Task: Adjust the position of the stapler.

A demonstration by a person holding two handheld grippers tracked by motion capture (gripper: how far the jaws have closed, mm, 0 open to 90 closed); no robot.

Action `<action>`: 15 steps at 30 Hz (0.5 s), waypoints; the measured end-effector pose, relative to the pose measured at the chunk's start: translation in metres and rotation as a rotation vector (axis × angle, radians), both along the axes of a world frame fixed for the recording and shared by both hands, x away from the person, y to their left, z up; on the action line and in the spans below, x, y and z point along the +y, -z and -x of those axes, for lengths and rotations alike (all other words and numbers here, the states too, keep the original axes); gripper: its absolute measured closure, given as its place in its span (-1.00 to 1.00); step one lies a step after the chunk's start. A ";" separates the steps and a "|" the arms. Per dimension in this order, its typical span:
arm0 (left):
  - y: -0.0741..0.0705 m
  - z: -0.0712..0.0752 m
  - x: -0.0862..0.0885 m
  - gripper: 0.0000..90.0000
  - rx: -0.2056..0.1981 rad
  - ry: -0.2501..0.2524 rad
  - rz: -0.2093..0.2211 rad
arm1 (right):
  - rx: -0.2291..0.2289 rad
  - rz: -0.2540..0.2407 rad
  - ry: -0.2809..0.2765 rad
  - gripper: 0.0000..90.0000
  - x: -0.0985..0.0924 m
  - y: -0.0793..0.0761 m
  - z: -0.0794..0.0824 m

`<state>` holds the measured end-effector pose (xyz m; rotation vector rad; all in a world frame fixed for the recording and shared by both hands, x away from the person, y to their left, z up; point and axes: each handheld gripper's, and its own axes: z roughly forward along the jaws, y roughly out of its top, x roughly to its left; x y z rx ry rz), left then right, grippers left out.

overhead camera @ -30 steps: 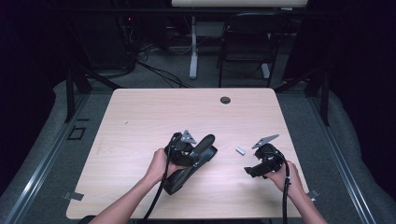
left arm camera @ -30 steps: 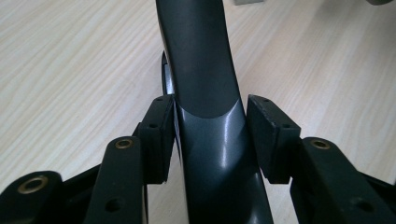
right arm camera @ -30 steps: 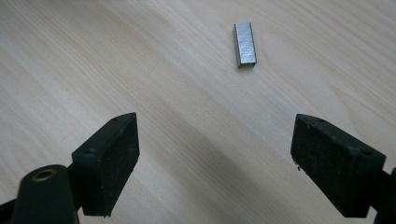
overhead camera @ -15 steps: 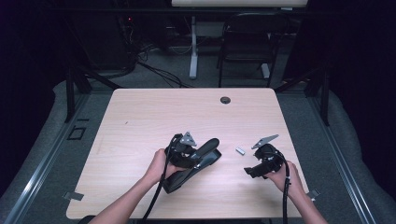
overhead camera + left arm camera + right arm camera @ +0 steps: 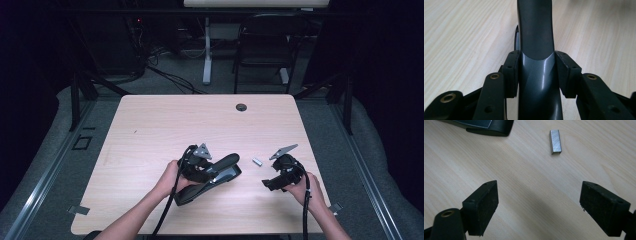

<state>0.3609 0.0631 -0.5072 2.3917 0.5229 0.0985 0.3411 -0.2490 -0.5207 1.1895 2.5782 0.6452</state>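
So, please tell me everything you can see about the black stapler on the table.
The stapler is black, glossy like plastic, long and curved. It lies opened on the wooden table, top arm lifted off the base. The left gripper is clamped on that arm, its jaws just closing, a pad against each side. A small metal staple strip lies apart, beyond its tip.

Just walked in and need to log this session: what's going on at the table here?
A person works at a wooden table with a tool in each hand. The left tool is clamped around the top arm of a dark stapler, its pads against both sides. The right tool hangs open above the bare tabletop, holding nothing. A small strip of staples lies on the table just beyond it, between the stapler and the right hand.
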 end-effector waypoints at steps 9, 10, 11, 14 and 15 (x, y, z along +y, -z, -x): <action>0.008 0.013 -0.012 -0.25 0.036 -0.053 -0.113 | -0.008 -0.020 0.007 -0.66 0.000 0.000 0.001; 0.009 0.016 -0.013 -0.31 0.031 -0.053 -0.130 | -0.007 -0.021 0.008 -0.66 0.000 0.000 0.002; 0.009 0.018 -0.013 -0.37 0.031 -0.056 -0.131 | -0.004 -0.010 0.004 -0.66 0.000 -0.001 0.002; 0.007 0.018 -0.008 -0.53 0.058 -0.073 -0.114 | 0.000 -0.006 0.002 -0.66 -0.001 -0.002 0.002; 0.007 0.018 -0.006 -0.63 0.059 -0.082 -0.112 | 0.002 -0.004 0.000 -0.66 -0.001 -0.002 0.002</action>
